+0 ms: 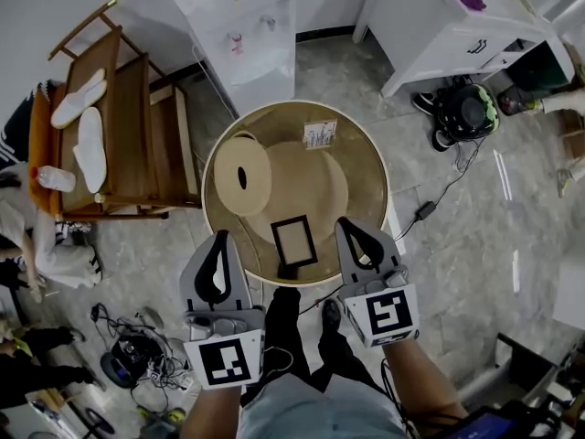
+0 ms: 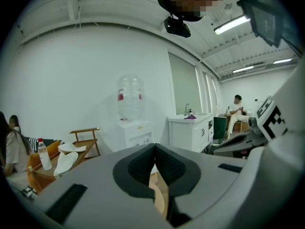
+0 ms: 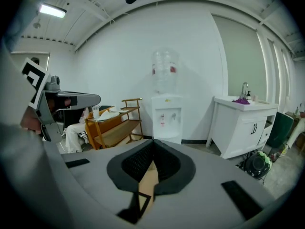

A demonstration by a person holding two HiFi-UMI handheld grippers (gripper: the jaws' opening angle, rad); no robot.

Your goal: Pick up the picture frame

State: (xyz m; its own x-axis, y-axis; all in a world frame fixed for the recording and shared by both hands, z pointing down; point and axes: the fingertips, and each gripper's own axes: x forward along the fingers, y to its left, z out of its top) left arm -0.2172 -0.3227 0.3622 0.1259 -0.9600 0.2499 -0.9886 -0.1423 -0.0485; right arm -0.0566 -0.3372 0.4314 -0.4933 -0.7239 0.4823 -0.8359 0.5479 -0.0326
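Note:
A small black picture frame (image 1: 294, 240) lies flat near the front edge of the round tan table (image 1: 366, 176). My left gripper (image 1: 220, 237) hangs at the table's front left rim, its jaws shut with nothing between them. My right gripper (image 1: 345, 224) hovers just right of the frame, jaws also shut and holding nothing. In the right gripper view a corner of the black frame (image 3: 138, 203) shows through the gap below the shut pads. In the left gripper view only a strip of tan table (image 2: 158, 194) shows under the shut pads.
On the table lie a round tan disc (image 1: 241, 174) with a dark slot and a small printed card (image 1: 320, 133). A wooden rack (image 1: 110, 126) stands left, a white water dispenser (image 1: 245, 26) behind, a white cabinet (image 1: 448, 21) at back right. Cables and bags (image 1: 137, 359) lie on the floor.

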